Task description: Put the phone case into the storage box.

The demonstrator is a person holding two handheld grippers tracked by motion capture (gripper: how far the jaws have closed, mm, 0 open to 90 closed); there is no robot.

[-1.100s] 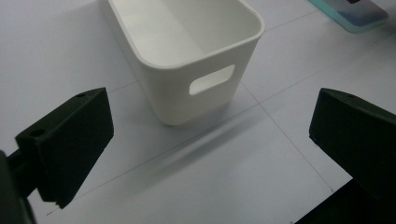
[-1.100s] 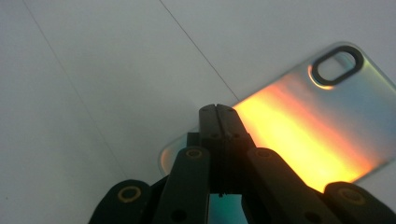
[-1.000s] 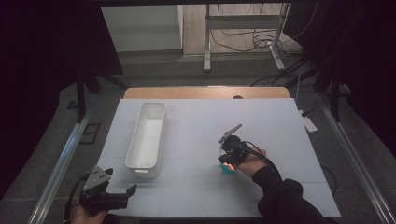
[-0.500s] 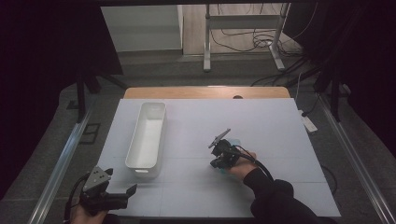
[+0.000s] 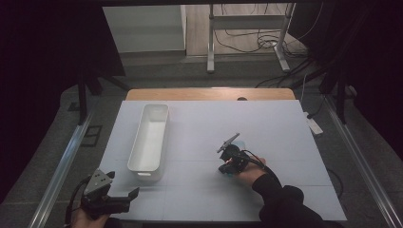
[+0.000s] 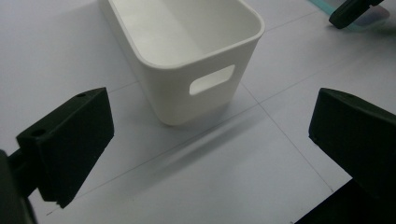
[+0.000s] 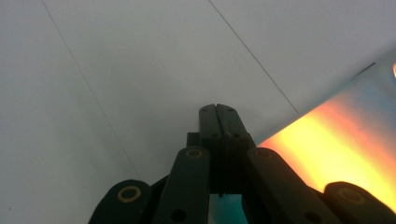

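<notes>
My right gripper (image 5: 225, 167) is shut near the middle right of the white table (image 5: 285, 123), tilted down so its tips sit close to the surface. In the right gripper view the jaws (image 7: 217, 109) are pressed together with nothing between them. A flat, translucent teal-tinted piece (image 5: 240, 143) lies under and beside that gripper; it glows orange (image 7: 336, 154) in the right gripper view. A long white bin (image 5: 149, 137) stands on the left half of the table. My left gripper (image 5: 111, 197) hangs open at the front left corner, facing the bin's handle end (image 6: 212, 79).
The table's wooden far edge (image 5: 209, 93) shows behind the white top. Metal rails (image 5: 62, 166) run along both sides of the table. A power strip (image 5: 313, 124) lies off the right edge.
The right hand and its shut gripper have shifted a little to the left over the table. The left gripper has stayed where it was.
</notes>
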